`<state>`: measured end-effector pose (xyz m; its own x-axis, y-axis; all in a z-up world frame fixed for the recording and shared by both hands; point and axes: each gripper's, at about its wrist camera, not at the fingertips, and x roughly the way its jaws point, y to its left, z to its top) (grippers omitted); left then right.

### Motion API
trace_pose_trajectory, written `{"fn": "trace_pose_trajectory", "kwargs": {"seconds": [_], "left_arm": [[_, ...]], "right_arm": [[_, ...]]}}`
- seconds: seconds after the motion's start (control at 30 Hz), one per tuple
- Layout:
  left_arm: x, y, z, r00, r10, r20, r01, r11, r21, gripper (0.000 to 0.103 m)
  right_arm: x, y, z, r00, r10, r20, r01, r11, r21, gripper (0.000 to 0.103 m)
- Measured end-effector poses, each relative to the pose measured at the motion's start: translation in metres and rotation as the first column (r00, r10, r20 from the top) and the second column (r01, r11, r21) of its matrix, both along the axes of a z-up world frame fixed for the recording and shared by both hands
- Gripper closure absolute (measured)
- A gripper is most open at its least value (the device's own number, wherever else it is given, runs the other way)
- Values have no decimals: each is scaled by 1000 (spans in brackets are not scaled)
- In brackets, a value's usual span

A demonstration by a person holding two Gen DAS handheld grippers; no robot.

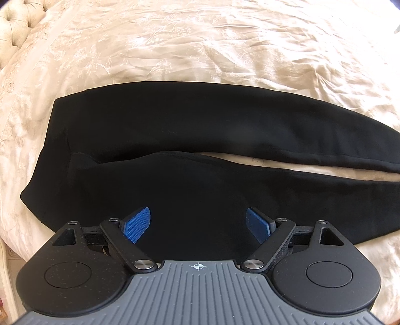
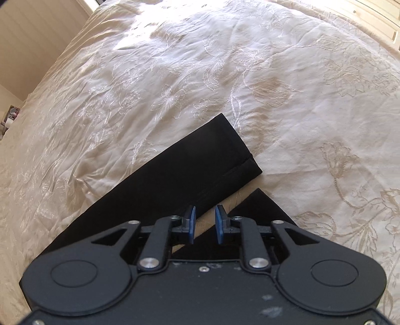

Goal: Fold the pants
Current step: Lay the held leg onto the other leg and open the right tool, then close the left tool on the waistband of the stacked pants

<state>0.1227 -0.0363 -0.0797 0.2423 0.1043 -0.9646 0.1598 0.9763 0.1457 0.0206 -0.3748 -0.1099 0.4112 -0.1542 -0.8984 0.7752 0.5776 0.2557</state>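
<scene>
Surface: cream bedspread (image 1: 200, 42) with tone-on-tone floral embroidery, lightly wrinkled, filling both views.
Headboard: tufted cream upholstery (image 1: 17, 22) at 10 o'clock in the left wrist view.
Item: black pants (image 1: 175, 125), laid flat on the bedspread, unfolded, both legs side by side.
Waist end: toward 9 o'clock in the left wrist view, its edge running down the left side of the dark cloth.
Legs: run toward 3 o'clock in the left wrist view, touching near the crotch, then parting to show a narrow wedge of bedspread between them.
Far leg hem: far leg cuff (image 2: 240, 155) lies flat at about 1 o'clock from the right gripper, with a stitched hem and a short side slit.
Near leg hem: near leg cuff (image 2: 265, 210) lies at 3 o'clock from the right fingers, partly hidden by the tool body.
Left gripper (image 1: 198, 225): jaws spread wide, blue ribbed pads (image 1: 136, 226) apart, hanging over the near leg close to the seat; nothing between the pads.
Right gripper (image 2: 205, 223): jaws parted by a narrow gap, holding nothing, above the strip of bedspread between the two leg ends.
Contact: whether either gripper touches the cloth cannot be told.
Room edge: pale panelled wall (image 2: 37, 37) at 10 o'clock in the right wrist view.
</scene>
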Motion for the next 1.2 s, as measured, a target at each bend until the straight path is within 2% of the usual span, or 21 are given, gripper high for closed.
{"fn": "trace_pose_trajectory", "kwargs": {"seconds": [0.17, 0.43, 0.6, 0.73, 0.9, 1.07, 1.13, 1.2], "left_arm": [[-5, 23, 2, 999, -36, 25, 36, 999, -7, 19], [-20, 71, -9, 996, -78, 35, 78, 997, -1, 20], [-29, 104, -17, 993, -98, 58, 100, 995, -29, 29], [-33, 127, -25, 992, -101, 76, 104, 994, -42, 35], [-43, 143, -38, 986, -136, 95, 138, 990, -9, 40], [-62, 142, -52, 964, -242, 108, 237, 970, 59, 40], [-70, 140, -58, 952, -283, 116, 273, 957, 99, 40], [-75, 136, -63, 935, -329, 133, 316, 943, 107, 40]], "right_arm": [[-39, 29, 4, 999, -46, -18, 46, 999, -2, 80], [-98, 98, -9, 991, -116, -61, 118, 992, 38, 79], [-118, 136, -12, 988, -138, -64, 141, 988, 55, 78], [-120, 154, -11, 990, -132, -52, 134, 990, 52, 75], [-116, 164, -12, 992, -113, -54, 116, 992, 50, 73], [-106, 158, -17, 994, -84, -67, 89, 994, 64, 73], [-102, 151, -19, 995, -71, -74, 76, 995, 69, 73], [-97, 146, -22, 994, -68, -81, 74, 995, 73, 72]]}}
